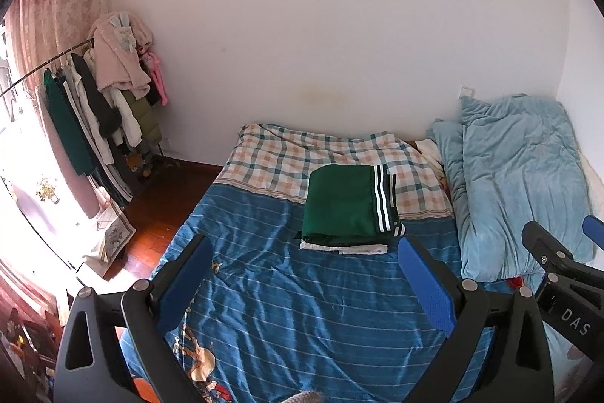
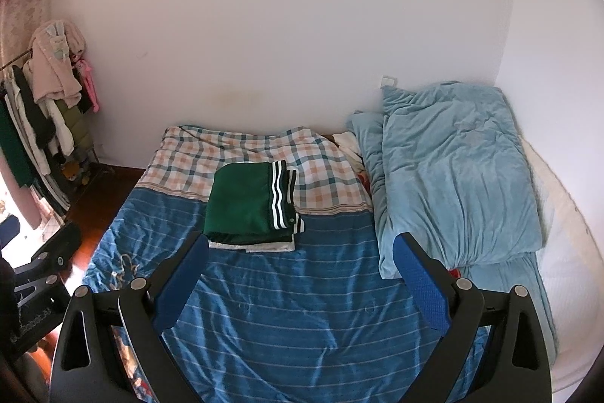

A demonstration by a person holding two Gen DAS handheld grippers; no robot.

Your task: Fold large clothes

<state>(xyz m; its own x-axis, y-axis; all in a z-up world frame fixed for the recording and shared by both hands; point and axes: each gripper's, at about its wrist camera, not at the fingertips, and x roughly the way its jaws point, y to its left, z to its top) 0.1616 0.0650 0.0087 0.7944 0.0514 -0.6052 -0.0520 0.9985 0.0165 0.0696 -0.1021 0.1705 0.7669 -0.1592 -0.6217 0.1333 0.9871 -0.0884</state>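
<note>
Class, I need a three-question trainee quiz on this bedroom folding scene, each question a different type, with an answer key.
1. True or false: the green garment lies folded on the bed.
2. Which gripper holds cloth: A left gripper, B right gripper, C neither?
3. Fill in: the garment's trim has white ____.

Key: 1 true; 2 C, both are open and empty; 3 stripes.

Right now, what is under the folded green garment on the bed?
A white fabric edge pokes out beneath the folded green garment, above the blue striped bedcover. What that white piece is, or how far it extends, stays covered.
</note>
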